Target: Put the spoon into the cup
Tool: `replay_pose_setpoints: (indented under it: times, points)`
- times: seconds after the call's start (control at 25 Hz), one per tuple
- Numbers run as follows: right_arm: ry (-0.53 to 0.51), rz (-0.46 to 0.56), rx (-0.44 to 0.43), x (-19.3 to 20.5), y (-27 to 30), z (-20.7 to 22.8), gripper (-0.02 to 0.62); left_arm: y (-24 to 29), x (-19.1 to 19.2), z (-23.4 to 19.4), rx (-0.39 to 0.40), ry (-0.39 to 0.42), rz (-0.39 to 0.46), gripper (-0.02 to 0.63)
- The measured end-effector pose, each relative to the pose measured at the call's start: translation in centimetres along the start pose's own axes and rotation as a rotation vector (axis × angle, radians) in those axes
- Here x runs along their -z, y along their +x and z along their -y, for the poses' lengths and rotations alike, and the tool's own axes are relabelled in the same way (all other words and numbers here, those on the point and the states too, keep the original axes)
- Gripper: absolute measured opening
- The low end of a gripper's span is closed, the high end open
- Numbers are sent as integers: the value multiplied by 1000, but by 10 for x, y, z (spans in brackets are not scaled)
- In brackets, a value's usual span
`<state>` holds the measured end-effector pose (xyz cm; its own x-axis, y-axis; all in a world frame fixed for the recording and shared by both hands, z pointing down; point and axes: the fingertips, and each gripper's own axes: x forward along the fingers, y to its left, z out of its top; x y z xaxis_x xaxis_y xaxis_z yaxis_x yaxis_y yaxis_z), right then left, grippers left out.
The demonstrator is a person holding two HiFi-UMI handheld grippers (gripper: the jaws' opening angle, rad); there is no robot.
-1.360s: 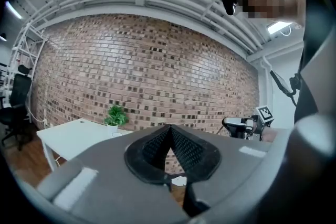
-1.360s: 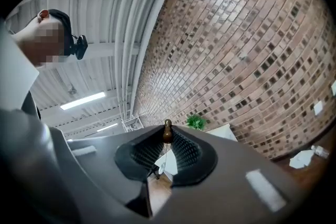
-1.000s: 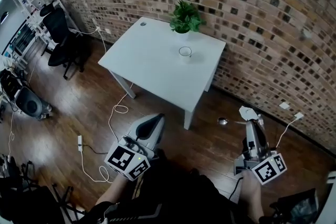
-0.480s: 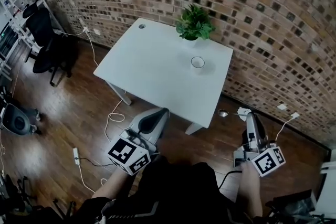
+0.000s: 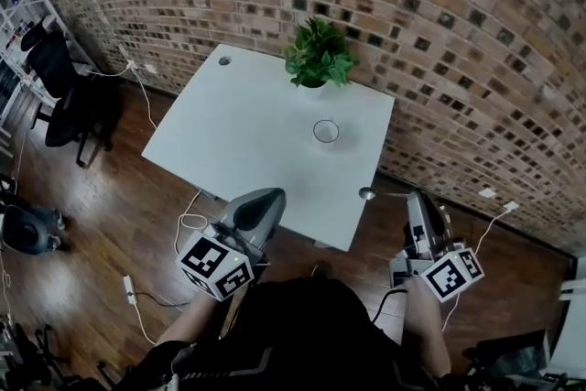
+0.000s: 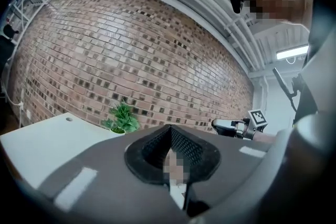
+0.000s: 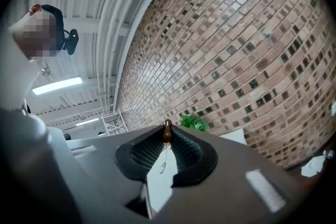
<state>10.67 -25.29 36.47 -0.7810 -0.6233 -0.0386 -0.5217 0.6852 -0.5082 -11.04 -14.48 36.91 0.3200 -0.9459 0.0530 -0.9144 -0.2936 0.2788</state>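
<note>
Right gripper (image 5: pixel 414 199) fingers narrow, pinching spoon (image 5: pixel 368 193); left gripper (image 5: pixel 268 197) fingers together, empty. Cup (image 5: pixel 325 132) on worktop (image 5: pixel 229 124), near right edge.

Part of spoon (image 5: pixel 367 193) hidden (inside right tongs (image 5: pixel 412 197)).

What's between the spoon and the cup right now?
Only bare table. In the head view, nothing sits between the spoon, held in the right gripper, and the cup.
</note>
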Motion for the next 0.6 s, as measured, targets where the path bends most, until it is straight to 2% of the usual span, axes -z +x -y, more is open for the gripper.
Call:
replay_pose_setpoints:
  times: [0.16,0.28,0.4,0.52,0.6]
  points:
    - [27,-28,-25,2,34,19,48,28,-17,-19,-24,54,5,-8]
    - [35,-45,-7,7,59,30,48,40,-26,-40,-42,52,-1,-8]
    - [17,-51,16,15,87,32,48,49,-26,-66,-20,42,-14,-8]
    - [3,-26,51,21,118,34,48,56,-31,-97,19,-17,-23,-8]
    - [-9,-11,83,27,137,33,48,59,-40,-114,63,-6,-26,-8]
